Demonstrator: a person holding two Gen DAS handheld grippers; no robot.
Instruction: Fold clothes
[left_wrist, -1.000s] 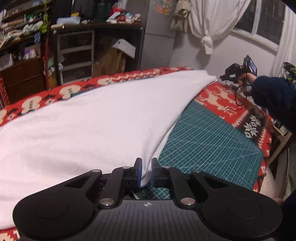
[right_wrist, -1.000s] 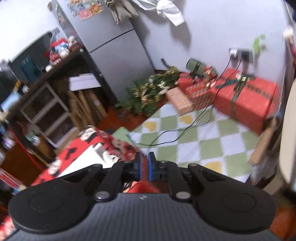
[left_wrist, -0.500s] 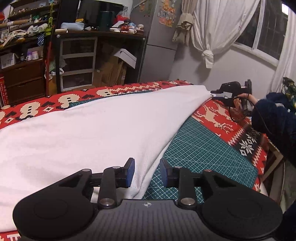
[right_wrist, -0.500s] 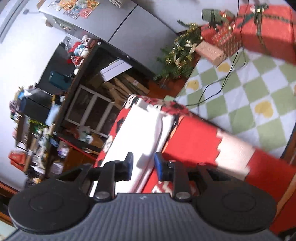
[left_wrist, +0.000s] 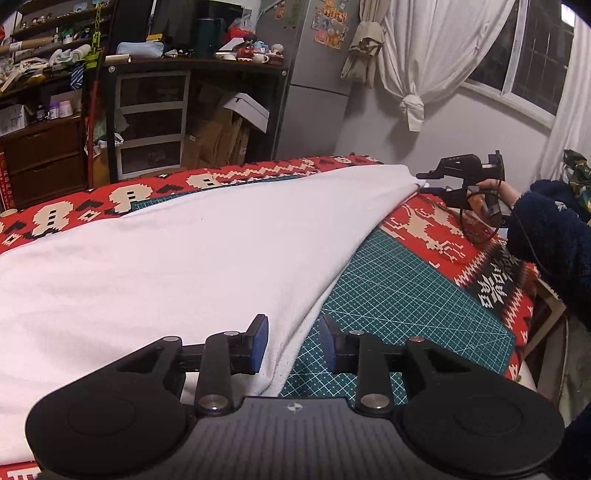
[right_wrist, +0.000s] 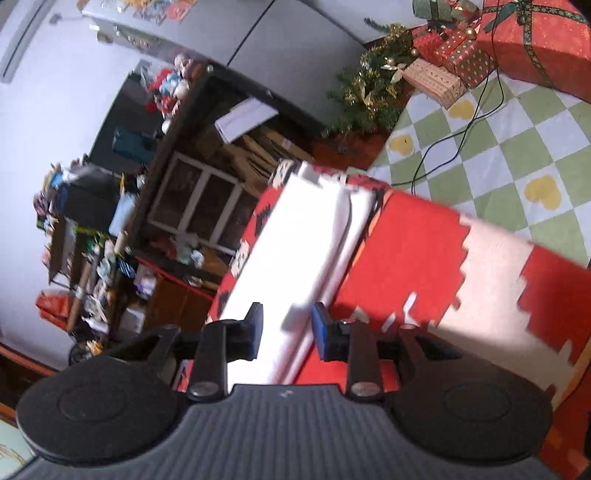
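A white garment lies spread over the table, its folded edge running from my left gripper to the far corner. My left gripper stands open with that edge lying loose between its fingers, the pads clear of it. At the far corner my right gripper is held by a hand in a dark blue fleecy sleeve. In the right wrist view, the right gripper has its jaws opening. The white garment's corner lies between them, and the pads do not press on it.
A green cutting mat lies on the red patterned table cover to the right of the garment. Shelves and drawers and a fridge stand behind the table. Wrapped gift boxes and a cable are on the checkered floor.
Both grippers went from shut on the garment's edge to open. The garment's edge sank onto the table. The right gripper came down and rolled towards the far corner.
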